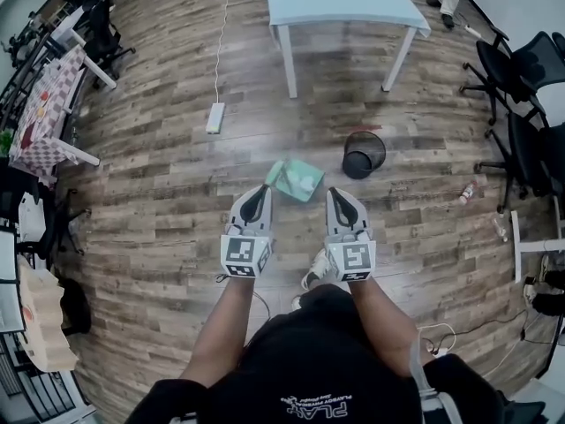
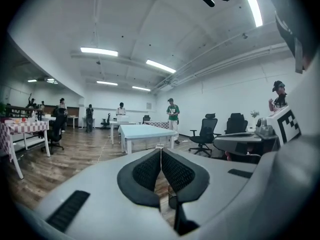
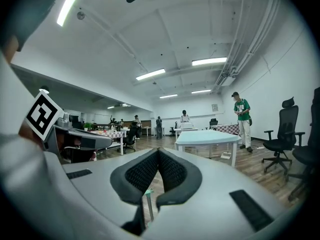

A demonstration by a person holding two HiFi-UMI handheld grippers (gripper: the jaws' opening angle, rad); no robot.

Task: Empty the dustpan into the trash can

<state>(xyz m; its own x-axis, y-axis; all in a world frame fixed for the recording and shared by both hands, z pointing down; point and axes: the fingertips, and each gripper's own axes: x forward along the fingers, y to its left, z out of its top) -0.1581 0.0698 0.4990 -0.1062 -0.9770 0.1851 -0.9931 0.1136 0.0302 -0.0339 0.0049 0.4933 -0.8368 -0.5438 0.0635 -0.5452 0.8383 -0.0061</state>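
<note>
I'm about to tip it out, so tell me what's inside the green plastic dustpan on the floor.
The green plastic dustpan holds pale crumpled scraps. Anything beneath them is covered, and what the scraps are made of is too small to tell.

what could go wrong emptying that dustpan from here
Both the left tool and right tool are shut and hold nothing, so a grab at the dustpan could just nudge it. Its loose white scraps could spill if it tips before reaching the trash can, which stands apart to its right.
</note>
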